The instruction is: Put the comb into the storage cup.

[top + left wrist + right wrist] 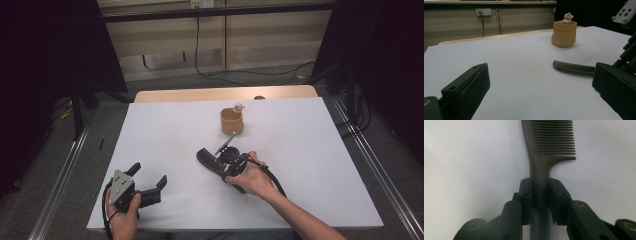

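A dark comb point(205, 158) lies flat on the white tabletop point(165, 130), near the middle. In the right gripper view its handle point(539, 170) runs between my two black jaws and the teeth point away to the right. My right gripper point(220, 162) is shut on that handle, the pads point(526, 192) pressing on both sides. At the front left of the table my left gripper point(149, 174) stands open, nothing between its jaws. From the left gripper view the comb point(574, 67) lies ahead to the right.
A tan, bag-shaped cup point(232, 121) with a small pale figurine point(239, 106) in it stands behind the comb, toward the far edge. Beyond the white top a wooden table edge point(225, 93) shows. Cables point(250, 74) trail over the floor behind.
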The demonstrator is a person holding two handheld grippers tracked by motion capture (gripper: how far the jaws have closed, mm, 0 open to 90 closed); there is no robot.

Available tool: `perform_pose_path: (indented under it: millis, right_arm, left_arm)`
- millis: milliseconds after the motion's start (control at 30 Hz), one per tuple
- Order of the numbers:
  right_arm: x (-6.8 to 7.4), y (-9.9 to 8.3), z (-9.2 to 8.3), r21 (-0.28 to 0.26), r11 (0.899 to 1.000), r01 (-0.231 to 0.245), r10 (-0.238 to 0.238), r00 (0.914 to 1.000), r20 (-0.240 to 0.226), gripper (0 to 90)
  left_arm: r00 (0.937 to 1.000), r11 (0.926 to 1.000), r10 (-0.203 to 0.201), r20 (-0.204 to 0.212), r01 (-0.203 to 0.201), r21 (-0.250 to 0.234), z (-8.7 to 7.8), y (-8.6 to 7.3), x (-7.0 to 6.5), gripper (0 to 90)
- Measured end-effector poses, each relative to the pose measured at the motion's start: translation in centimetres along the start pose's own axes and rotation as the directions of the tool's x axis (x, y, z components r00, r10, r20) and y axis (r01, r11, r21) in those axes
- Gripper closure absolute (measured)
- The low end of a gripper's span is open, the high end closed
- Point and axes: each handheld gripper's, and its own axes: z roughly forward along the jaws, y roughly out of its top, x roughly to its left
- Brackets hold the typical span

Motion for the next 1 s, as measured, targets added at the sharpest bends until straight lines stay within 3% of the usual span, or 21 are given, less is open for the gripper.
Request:
perform_pose_path:
  millis: [400,700,1000]
  right_arm:
    - [-0.4,-0.2,-0.5,-0.017,1.0,-0.004,0.004,0.9998,-0.017,72.9]
    - [-0.9,-0.5,-1.9,-0.09,0.996,0.011,-0.014,0.9994,-0.032,72.9]
    - [-1.0,-0.7,-2.5,-0.166,0.985,0.039,-0.048,0.9977,-0.048,72.9]
  left_arm:
    - [1.0,1.0,0.0,0.001,0.0,0.0,0.0,0.0,0.0,1.6]
    - [1.0,1.0,0.0,0.0,0.0,0.0,0.0,0.0,0.0,1.6]
    - [1.0,1.0,0.0,0.0,0.0,-0.001,0.0,0.0,0.0,1.6]
